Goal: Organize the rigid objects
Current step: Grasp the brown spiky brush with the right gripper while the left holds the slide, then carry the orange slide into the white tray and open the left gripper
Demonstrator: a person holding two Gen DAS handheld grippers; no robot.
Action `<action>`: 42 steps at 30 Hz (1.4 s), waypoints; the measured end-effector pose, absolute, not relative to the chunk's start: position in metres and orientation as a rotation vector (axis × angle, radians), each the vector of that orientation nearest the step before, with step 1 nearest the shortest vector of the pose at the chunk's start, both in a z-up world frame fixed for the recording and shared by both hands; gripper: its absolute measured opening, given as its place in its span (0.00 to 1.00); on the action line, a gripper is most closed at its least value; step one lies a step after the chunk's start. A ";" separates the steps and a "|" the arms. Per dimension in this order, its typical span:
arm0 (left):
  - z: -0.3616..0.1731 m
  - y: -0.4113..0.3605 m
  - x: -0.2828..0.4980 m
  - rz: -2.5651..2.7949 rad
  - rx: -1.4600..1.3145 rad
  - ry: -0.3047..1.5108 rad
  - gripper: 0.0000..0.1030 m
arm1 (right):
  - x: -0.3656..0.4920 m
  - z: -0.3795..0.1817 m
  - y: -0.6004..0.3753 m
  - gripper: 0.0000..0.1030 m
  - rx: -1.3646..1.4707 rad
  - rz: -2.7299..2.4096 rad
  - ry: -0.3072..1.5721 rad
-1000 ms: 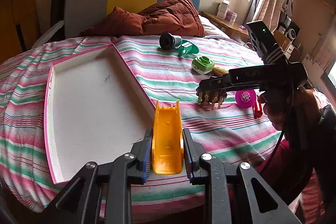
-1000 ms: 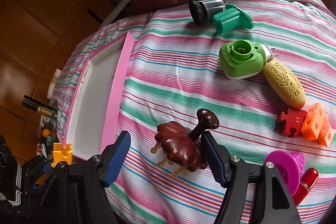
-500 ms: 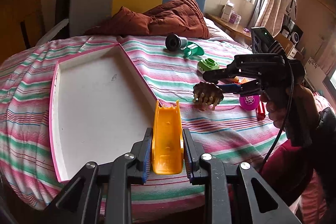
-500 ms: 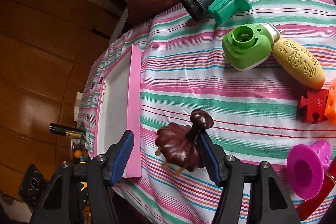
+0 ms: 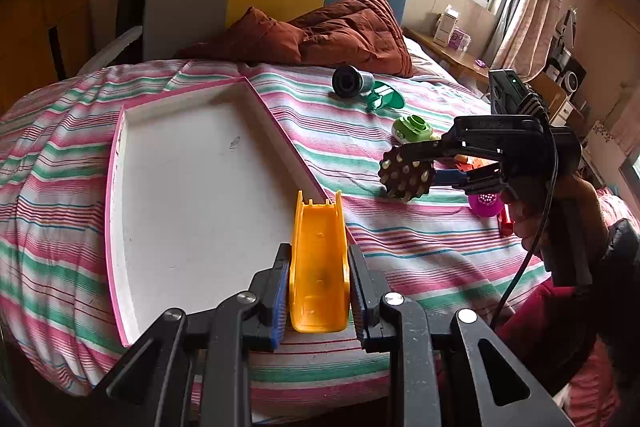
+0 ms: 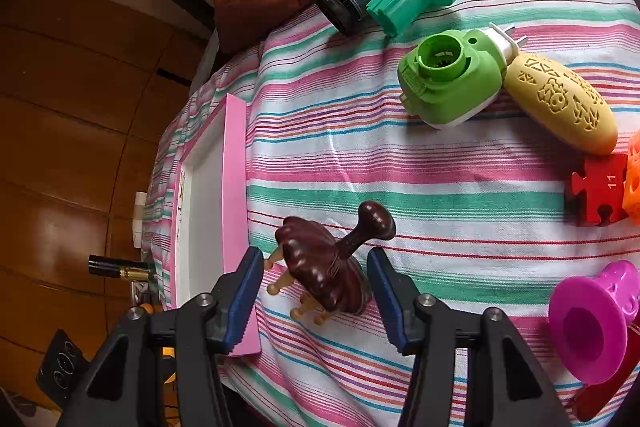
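My left gripper is clamped on a yellow slide piece, which stands lengthwise between the two blue pads and points straight ahead. Directly ahead and to the left of this gripper lies the pink-rimmed tray on the striped bedspread; the slide's far end overlaps the tray's near right rim.

My right gripper holds a dark wooden massager — knob handle pointing up and ahead, pale pegs toward the left finger. From the left wrist view the massager hangs clear of the bedspread, peg face turned toward that camera. The right pad touches it; on the left side only the pegs are near the pad, so I cannot tell how firm the grip is.

To the left of the right gripper runs the tray's pink wall. Ahead and to the right lie a green camera-shaped toy, a yellow embossed oval, a red puzzle piece and — close at the right — a magenta cup.
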State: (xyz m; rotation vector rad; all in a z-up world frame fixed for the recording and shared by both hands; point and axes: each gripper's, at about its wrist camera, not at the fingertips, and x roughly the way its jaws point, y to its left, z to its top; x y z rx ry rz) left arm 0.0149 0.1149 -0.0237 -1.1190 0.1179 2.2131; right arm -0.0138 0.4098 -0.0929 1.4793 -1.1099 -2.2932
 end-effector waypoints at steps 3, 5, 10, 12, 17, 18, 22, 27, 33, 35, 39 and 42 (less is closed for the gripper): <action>-0.025 0.114 0.013 2.212 -1.125 0.116 0.26 | -0.015 -0.093 0.410 0.60 1.491 -2.305 -1.098; -0.027 0.113 0.012 2.212 -1.131 0.113 0.26 | -0.016 -0.094 0.410 0.60 1.494 -2.311 -1.092; -0.030 0.107 0.002 2.217 -1.155 0.084 0.26 | -0.016 -0.092 0.413 0.55 1.489 -2.373 -1.053; -0.031 0.101 -0.007 2.229 -1.166 0.061 0.26 | -0.017 -0.092 0.409 0.40 1.515 -2.398 -0.988; -0.029 0.075 -0.051 2.302 -1.203 -0.015 0.26 | -0.018 -0.085 0.391 0.40 1.541 -2.470 -0.765; -0.029 0.070 -0.063 2.318 -1.209 -0.033 0.26 | -0.018 -0.085 0.389 0.40 1.543 -2.475 -0.746; -0.033 0.059 -0.109 2.378 -1.245 -0.045 0.26 | -0.019 -0.081 0.387 0.40 1.555 -2.503 -0.695; -0.049 0.066 -0.161 2.406 -1.297 -0.025 0.26 | -0.018 -0.078 0.388 0.40 1.565 -2.534 -0.658; -0.064 0.078 -0.208 2.465 -1.327 -0.010 0.29 | -0.017 -0.075 0.384 0.40 1.566 -2.555 -0.601; -0.066 0.080 -0.217 2.494 -1.333 0.015 0.29 | -0.018 -0.075 0.382 0.40 1.567 -2.561 -0.578; -0.064 0.077 -0.216 2.521 -1.328 0.039 0.31 | -0.019 -0.074 0.379 0.40 1.569 -2.571 -0.534; -0.061 0.070 -0.206 2.533 -1.330 0.031 0.39 | -0.019 -0.075 0.378 0.40 1.569 -2.574 -0.530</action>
